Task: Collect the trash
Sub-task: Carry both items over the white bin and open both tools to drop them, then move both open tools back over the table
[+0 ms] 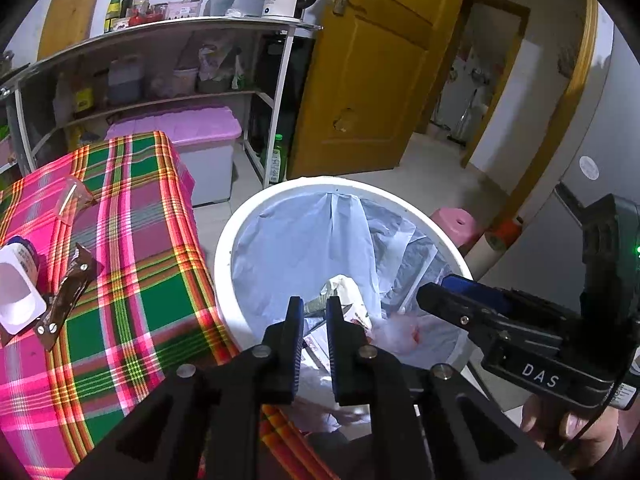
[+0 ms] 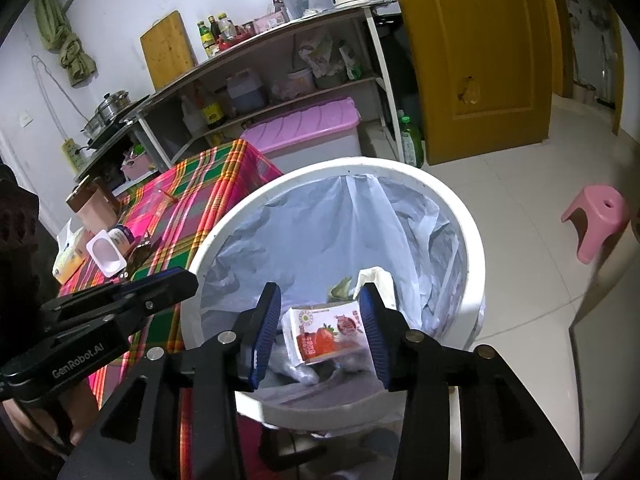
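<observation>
White bin (image 2: 208, 248) already has a strawberry carton (image 2: 324, 332) below the open right gripper (image 2: 320, 326); left gripper (image 1: 310, 312) nearly closed, empty; yogurt cup (image 1: 16, 300) and brown wrapper (image 1: 68, 296) left, left edge.

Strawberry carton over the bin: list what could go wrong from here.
1. The strawberry carton sits between the right gripper pads; if it clings to one, it may not fall into the white bin.
2. The left gripper and right one crowd the bin's mouth and could knock together.
3. The yogurt cup and brown wrapper lie on the plaid tablecloth, easily overlooked.
</observation>
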Available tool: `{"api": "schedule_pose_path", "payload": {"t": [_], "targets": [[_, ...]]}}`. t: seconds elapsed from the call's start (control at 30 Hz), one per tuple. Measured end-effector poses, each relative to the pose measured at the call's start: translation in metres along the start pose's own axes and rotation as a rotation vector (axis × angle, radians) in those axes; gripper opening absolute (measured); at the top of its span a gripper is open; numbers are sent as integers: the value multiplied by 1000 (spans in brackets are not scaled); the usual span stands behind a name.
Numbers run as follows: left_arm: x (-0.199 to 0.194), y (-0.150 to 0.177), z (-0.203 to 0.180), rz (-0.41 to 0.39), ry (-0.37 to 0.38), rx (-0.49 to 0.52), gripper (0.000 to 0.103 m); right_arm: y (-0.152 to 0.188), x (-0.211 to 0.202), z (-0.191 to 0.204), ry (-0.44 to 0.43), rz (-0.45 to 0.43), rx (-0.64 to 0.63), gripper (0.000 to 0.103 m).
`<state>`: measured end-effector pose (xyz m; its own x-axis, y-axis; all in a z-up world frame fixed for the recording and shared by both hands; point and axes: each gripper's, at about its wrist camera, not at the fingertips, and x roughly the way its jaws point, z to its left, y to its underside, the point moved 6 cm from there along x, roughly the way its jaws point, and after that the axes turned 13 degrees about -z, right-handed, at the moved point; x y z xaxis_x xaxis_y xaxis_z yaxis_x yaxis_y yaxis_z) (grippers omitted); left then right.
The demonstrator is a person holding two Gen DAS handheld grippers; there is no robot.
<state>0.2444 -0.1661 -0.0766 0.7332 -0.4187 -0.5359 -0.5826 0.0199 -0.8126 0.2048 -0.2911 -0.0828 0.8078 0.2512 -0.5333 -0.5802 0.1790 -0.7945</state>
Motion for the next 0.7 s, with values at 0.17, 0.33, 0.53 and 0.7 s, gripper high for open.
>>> {"api": "schedule_pose_path", "payload": {"t": [0.17, 0.33, 0.53, 0.7], "targets": [[-16, -2, 1, -23, -1, -7, 11, -3, -9, 7, -5, -14, -9, 43], [-37, 0, 5, -43, -9, -21, 11, -4, -22, 20, -22, -30, -28, 43], [-63, 5, 14, -67, -29, -41, 11, 1, -35, 42, -56, -47, -56, 43], [-84, 11, 23, -87, -51, -46, 11, 5, -42, 60, -86, -59, -85, 43]]}}
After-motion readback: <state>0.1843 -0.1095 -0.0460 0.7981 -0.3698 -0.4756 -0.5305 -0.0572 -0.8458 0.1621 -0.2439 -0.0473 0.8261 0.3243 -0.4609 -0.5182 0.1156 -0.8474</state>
